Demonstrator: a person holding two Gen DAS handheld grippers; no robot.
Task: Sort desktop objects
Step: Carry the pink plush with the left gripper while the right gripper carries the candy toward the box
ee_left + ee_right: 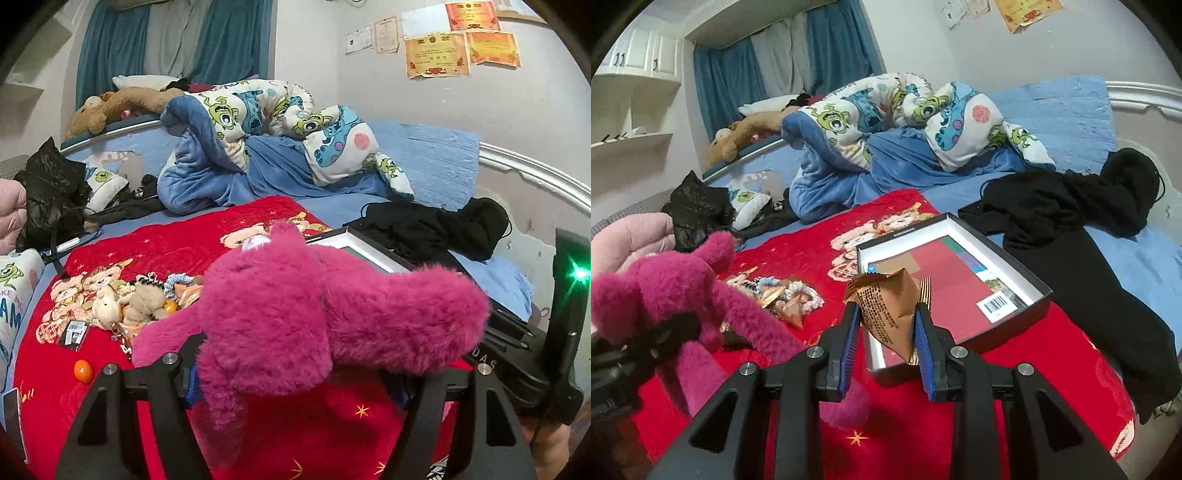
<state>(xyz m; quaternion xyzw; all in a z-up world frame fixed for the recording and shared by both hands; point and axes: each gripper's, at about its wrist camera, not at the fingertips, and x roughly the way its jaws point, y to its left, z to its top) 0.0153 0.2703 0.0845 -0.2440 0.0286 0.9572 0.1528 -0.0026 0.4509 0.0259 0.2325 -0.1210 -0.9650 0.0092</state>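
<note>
The left gripper (295,373) clamps a shaggy magenta plush (314,325), its fingers squeezing the fur, limbs drooping above the red blanket (166,236) on the bed. The right gripper (886,332) pinches a crinkled brown snack packet (886,306) with printed text and gold-striped ends, held over an open black box (1027,273) whose white-walled inside holds a red book with a barcode.

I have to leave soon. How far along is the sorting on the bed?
Done: only a book lies in the box. In hand: left gripper holds the pink plush toy; right gripper holds a brown snack packet. Left: small toys and an orange ball.
</note>
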